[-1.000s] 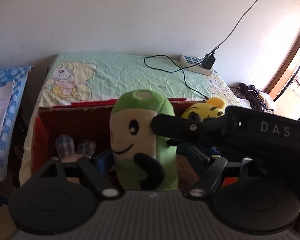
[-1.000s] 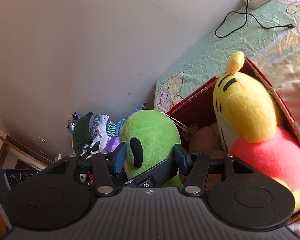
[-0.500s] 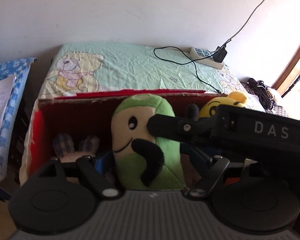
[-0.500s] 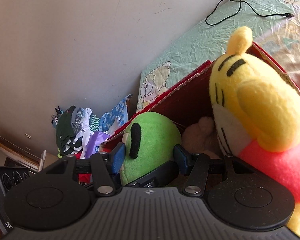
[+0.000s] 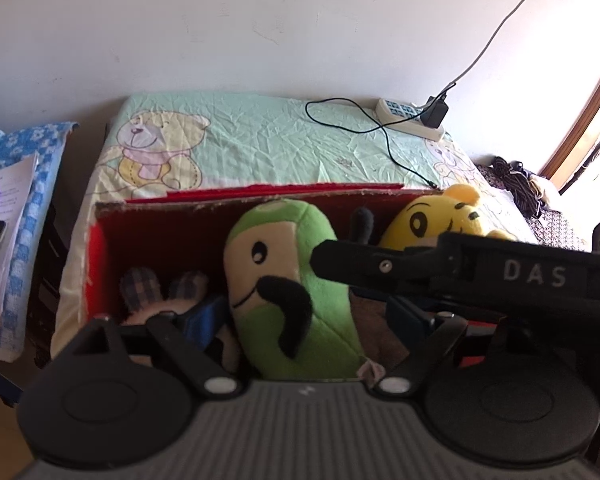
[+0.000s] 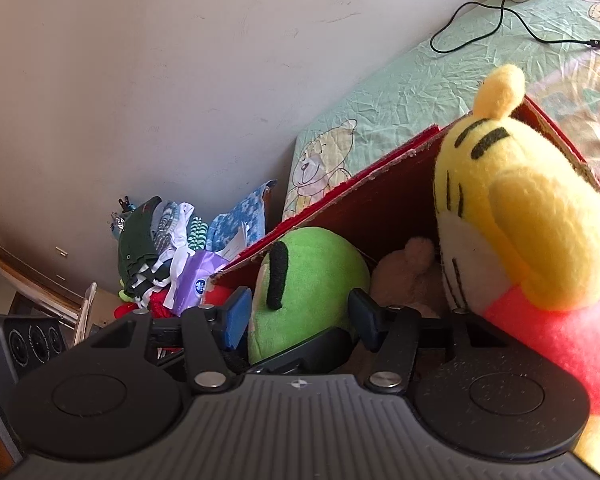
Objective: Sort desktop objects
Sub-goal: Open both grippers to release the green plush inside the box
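Biggest thing here is the worktop [image 5: 260, 148], covered in a mint-green cloth with cartoon teddy bears and pushed up against a plain white wall. A red cardboard box [image 5: 160, 240] sits on its near end, open at the top, and that's where all the soft toys are. Off to the side of the worktop there's a heap of clothes [image 6: 160, 248] against the wall.

Inside the box, the yellow plush [image 6: 540, 220] with black stripes and a red shirt takes up the right end, its head poking above the rim. The green plush [image 5: 284, 280], smiley face and a black arm, stands upright in about the middle of the box, just left of the yellow one.

The left gripper [image 5: 306, 316] has the green plush between its jaws, but the jaws have just been opening and now sit fairly wide. The blue pad on the right is clearly off the toy, and the left one is at most just beside it. The right gripper [image 6: 300, 312] comes in from the side, and its jaws are closed onto the green plush with both blue pads against the fabric, so that one has the toy.

A brown plush [image 5: 160, 292] with checked ears lies low in the left part of the box, next to the green one.

At the far end of the worktop there's a white power strip [image 5: 408, 118] with a black adapter plugged in, and a thin black cable [image 5: 384, 136] loops across the cloth toward the box.
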Tool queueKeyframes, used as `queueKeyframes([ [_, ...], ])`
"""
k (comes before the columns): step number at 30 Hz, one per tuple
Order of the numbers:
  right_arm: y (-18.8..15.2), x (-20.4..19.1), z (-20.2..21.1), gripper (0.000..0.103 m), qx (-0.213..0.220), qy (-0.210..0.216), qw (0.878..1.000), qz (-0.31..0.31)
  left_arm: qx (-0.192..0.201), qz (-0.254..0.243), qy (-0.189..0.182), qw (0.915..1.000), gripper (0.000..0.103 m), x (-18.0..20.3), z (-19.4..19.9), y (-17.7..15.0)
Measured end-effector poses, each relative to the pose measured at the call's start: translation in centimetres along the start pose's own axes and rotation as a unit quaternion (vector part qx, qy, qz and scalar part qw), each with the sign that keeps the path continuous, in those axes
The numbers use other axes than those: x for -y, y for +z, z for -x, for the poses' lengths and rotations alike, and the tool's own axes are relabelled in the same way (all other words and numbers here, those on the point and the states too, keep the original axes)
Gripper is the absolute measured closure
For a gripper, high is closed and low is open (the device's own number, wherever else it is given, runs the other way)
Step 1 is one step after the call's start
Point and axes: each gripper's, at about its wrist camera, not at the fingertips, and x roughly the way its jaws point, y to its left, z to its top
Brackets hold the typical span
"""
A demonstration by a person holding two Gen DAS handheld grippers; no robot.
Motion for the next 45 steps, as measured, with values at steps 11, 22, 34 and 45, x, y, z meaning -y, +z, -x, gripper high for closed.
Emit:
queueKeyframes([
  [11, -0.6, -0.6, 0.0, 0.059, -0.003, -0.036, 0.998, 0.046, -0.003, -0.010, -0.004, 0.9999, 0.014, 1.2, 0.1, -0.6],
  [22, -0.7, -1.0, 1.4, 0.060, 0.003, -0.011, 0.998, 0.057, -0.028, -0.001, 0.020, 0.9994, 0.014, 1.4, -0.3, -0.6],
  [34, -1.2, -1.0, 2.5, 0.060, 0.016, -0.034, 0.997, 0.073, -0.033, -0.007, 0.043, 0.9985, 0.014, 2.1, 0.0, -0.9],
  [45, -1.9, -0.9, 3.1, 0.060, 0.023, -0.042, 0.996, 0.080, -0.031, -0.011, 0.052, 0.9981, 0.014, 2.6, -0.1, -1.3],
])
